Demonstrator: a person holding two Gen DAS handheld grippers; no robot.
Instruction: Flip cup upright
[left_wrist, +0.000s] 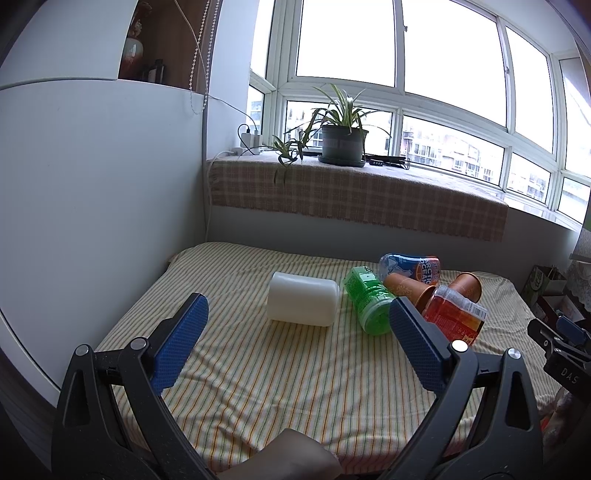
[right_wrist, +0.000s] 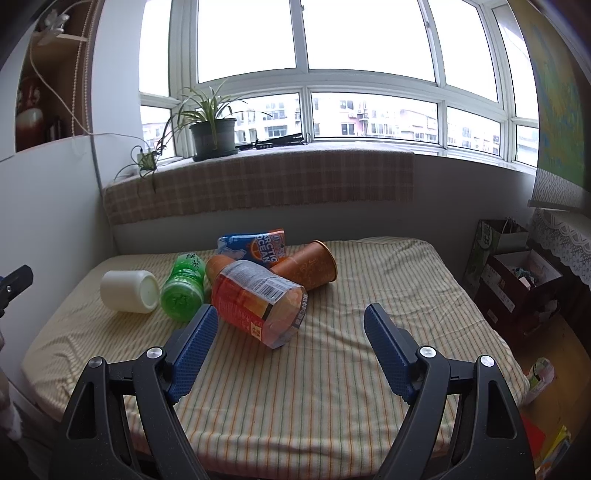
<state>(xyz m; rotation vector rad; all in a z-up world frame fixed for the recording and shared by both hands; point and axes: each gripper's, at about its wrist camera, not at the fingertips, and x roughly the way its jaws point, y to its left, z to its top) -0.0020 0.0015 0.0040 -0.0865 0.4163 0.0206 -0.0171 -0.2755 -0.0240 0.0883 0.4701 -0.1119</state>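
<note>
Cup (right_wrist: 129, 291), white, lies sideways near the "ARCTIC OCEAN" bottle (right_wrist: 255, 245); left gripper (left_wrist: 297, 314) and right gripper (right_wrist: 291, 321) gape empty.

Bright bay window (right_wrist: 310, 44) above plaid-covered sill (right_wrist: 258, 177), white wall (left_wrist: 92, 203)

A white plastic cup (left_wrist: 303, 302), a green bottle (right_wrist: 183, 286) and a copper-orange patterned paper cup (right_wrist: 308, 268) lie on yellow-striped cloth (right_wrist: 332, 369).
</note>
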